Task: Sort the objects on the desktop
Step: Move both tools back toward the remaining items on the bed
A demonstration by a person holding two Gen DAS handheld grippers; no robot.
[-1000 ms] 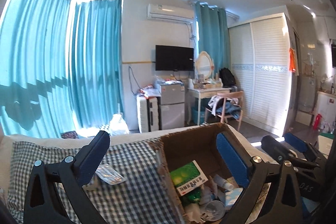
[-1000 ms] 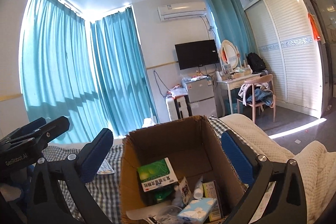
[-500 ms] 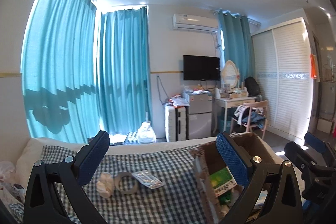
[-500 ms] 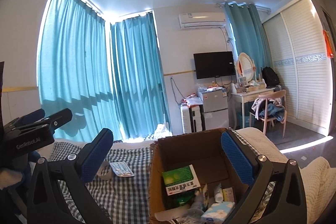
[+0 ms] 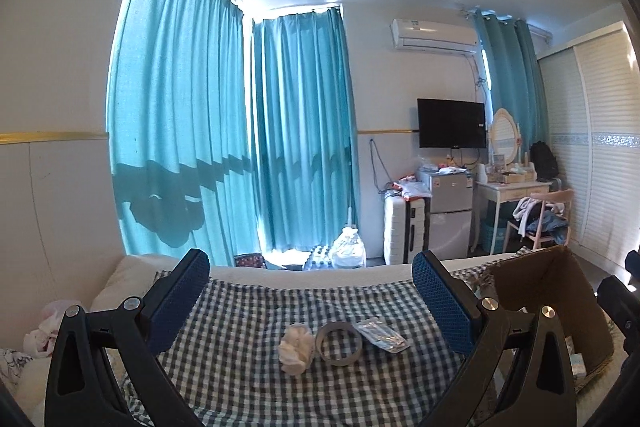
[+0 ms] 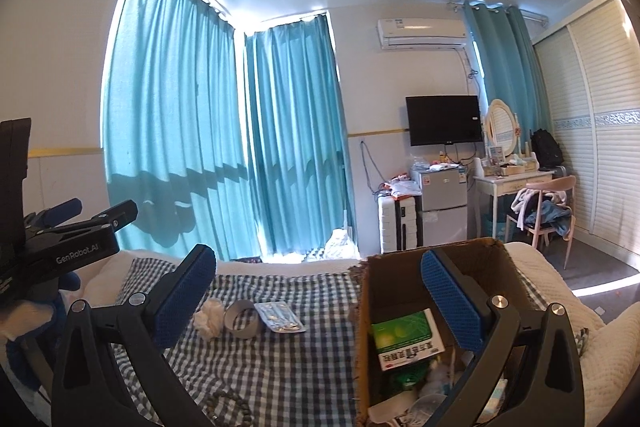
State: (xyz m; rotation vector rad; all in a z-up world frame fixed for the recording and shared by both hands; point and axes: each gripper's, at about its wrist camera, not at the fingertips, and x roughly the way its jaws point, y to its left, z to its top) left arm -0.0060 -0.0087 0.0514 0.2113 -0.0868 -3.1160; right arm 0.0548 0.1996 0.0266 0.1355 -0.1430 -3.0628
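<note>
On the checked cloth (image 5: 248, 347) lie a crumpled white tissue (image 5: 296, 347), a grey tape ring (image 5: 339, 343) and a silver blister pack (image 5: 382, 334) in a row. My left gripper (image 5: 310, 291) is open and empty, above and in front of them. The same tissue (image 6: 209, 316), ring (image 6: 241, 319) and pack (image 6: 280, 317) show in the right wrist view. My right gripper (image 6: 318, 287) is open and empty over the left edge of the cardboard box (image 6: 400, 279), which holds a green medicine box (image 6: 406, 339) and other items.
The box stands at the right of the cloth (image 5: 560, 291). A string of dark beads (image 6: 228, 405) lies near the front. The left gripper's body (image 6: 60, 251) shows at the left of the right wrist view. White bedding (image 6: 592, 359) lies right of the box.
Both views have swung left, away from the box. The tissue, tape ring and blister pack have come into the middle of the left wrist view. Both grippers have stayed open.
</note>
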